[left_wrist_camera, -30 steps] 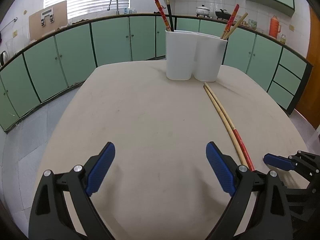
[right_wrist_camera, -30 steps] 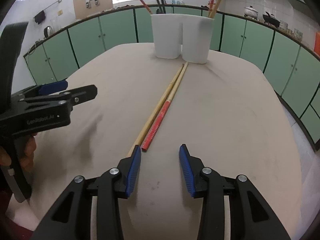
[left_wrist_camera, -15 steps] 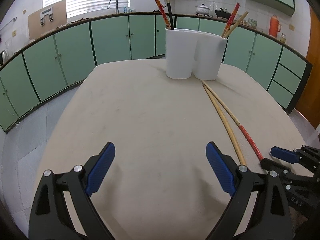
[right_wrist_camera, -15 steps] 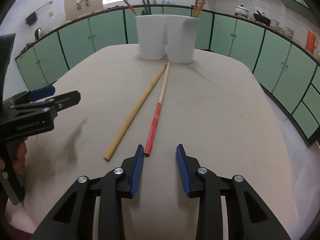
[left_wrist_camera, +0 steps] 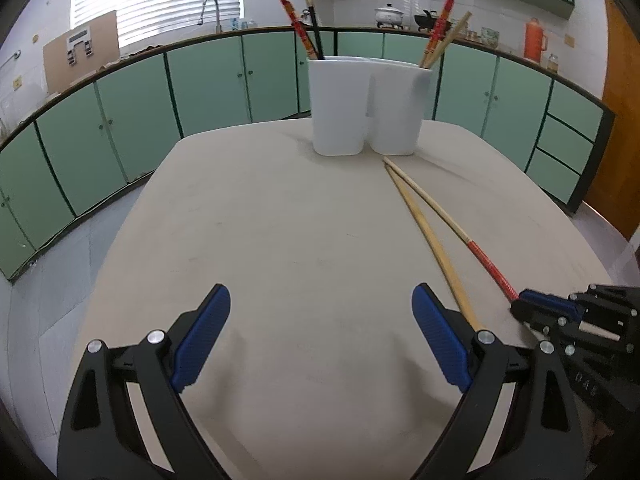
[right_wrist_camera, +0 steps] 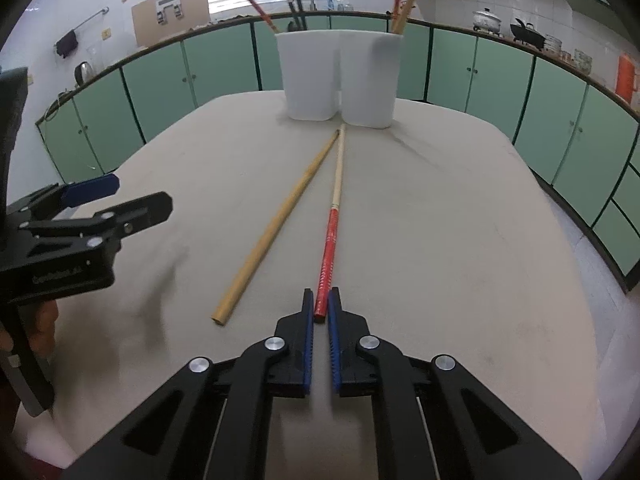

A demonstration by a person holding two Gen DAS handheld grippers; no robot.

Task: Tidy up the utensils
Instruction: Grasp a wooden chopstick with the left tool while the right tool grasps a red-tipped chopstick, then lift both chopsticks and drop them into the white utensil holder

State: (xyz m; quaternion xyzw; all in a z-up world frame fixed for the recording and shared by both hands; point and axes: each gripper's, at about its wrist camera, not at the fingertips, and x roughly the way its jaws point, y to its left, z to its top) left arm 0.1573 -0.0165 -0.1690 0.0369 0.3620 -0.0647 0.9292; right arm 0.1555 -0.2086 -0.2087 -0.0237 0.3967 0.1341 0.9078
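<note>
Two chopsticks lie on the beige table [right_wrist_camera: 440,208], their far tips almost touching in front of a white two-cup holder [right_wrist_camera: 340,76] [left_wrist_camera: 368,104]. The red-handled chopstick [right_wrist_camera: 330,248] [left_wrist_camera: 486,262] has its near end pinched between the blue pads of my right gripper [right_wrist_camera: 321,306] [left_wrist_camera: 520,306], which is shut on it. The plain wooden chopstick [right_wrist_camera: 276,224] [left_wrist_camera: 432,248] lies free to its left. My left gripper [left_wrist_camera: 322,328] hovers wide open over bare table, holding nothing; its right finger covers the wooden chopstick's near end. Several chopsticks stand in both cups.
Green cabinets [left_wrist_camera: 208,80] ring the room under a counter with a sink tap [left_wrist_camera: 210,8], pots [left_wrist_camera: 388,14] and an orange flask [left_wrist_camera: 536,38]. The table drops off at rounded edges left and right. A hand [right_wrist_camera: 38,320] holds the left gripper's handle.
My right gripper closed from open onto the red-handled chopstick's near end. That chopstick has swung away from the wooden one, forming a V. The left gripper stayed put.
</note>
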